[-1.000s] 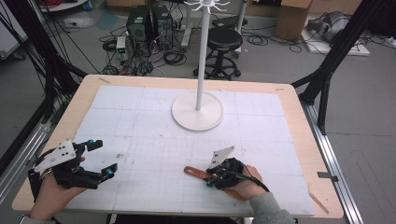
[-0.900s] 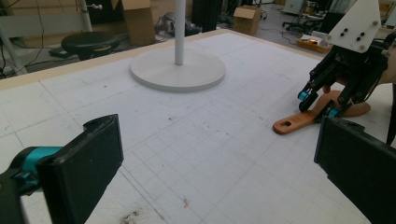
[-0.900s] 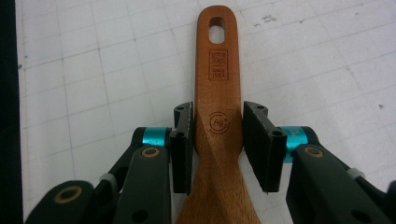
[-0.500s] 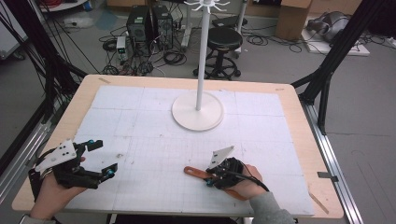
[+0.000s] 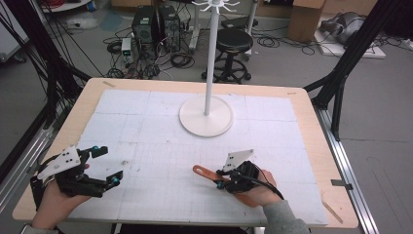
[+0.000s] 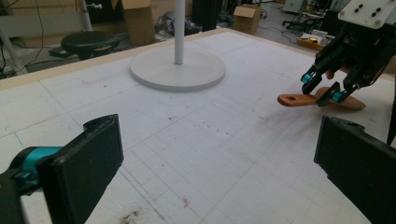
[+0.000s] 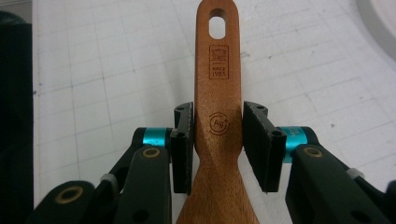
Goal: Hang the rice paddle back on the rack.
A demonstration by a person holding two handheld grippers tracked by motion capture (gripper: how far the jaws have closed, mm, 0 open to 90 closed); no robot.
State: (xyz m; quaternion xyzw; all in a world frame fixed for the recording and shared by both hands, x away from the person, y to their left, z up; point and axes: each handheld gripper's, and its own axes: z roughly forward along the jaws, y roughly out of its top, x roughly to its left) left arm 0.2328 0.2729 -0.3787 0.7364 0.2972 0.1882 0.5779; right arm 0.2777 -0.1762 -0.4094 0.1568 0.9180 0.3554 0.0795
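Nothing moved, right gripper (image 7: 217, 144) pinching wooden spatula (image 7: 218, 93), left gripper (image 5: 104, 165) spread, white stand (image 5: 206, 117) well beyond

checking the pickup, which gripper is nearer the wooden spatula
Right. The right gripper has its jaws around the wooden spatula handle; the left gripper sits well off to the spatula's left, jaws open.

A brown wooden spatula (image 7: 218, 116) with a slotted hole in its handle lies flat on the white mat
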